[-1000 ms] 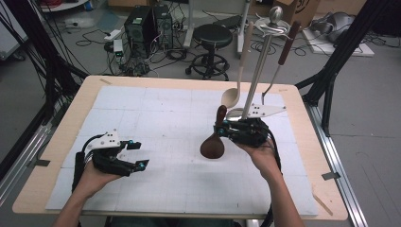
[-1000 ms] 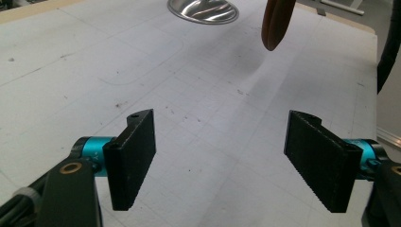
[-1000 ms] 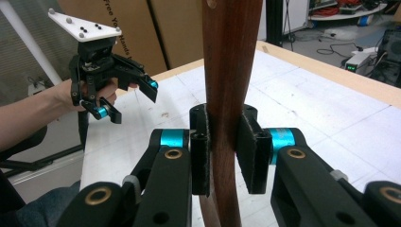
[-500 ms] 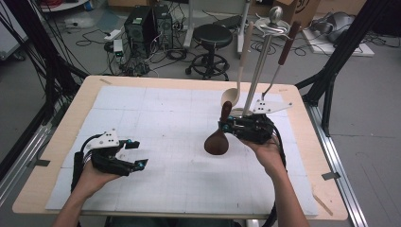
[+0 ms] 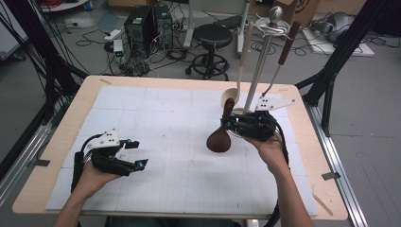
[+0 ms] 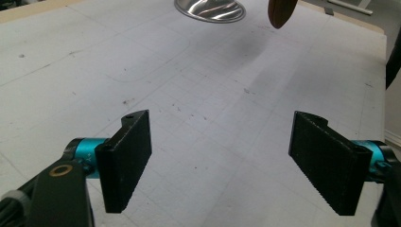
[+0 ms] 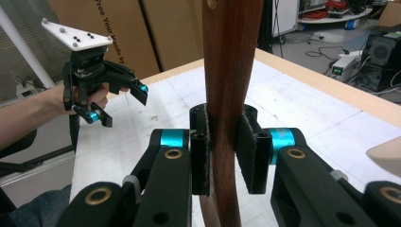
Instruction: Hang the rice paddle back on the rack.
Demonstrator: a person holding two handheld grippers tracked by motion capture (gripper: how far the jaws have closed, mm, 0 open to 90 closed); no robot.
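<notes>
Two grippers are in my hands at the bench. My right gripper has its jaws squeezed tight on the handle of a dark wooden spoon. In the right gripper view, the brown handle stands straight up between the two black pads. The spoon's round bowl hangs low, just above the white mat, near the middle of the bench. I think it is up in the air, but I cannot be sure.

My left gripper holds nothing. Its jaws stand wide apart and have just been opening a bit more, with bare mat between them.

Just behind the right gripper is a metal stand. A pale spoon and a brown-handled tool hang from it. I think the dark spoon goes with that stand. It is picked up, so that part is done. Hanging it up or setting it down is left to do.

For writing, I can read "Free Your Hands by" on a cardboard box in the right gripper view. Another box in the high view has marks too small to read.
</notes>
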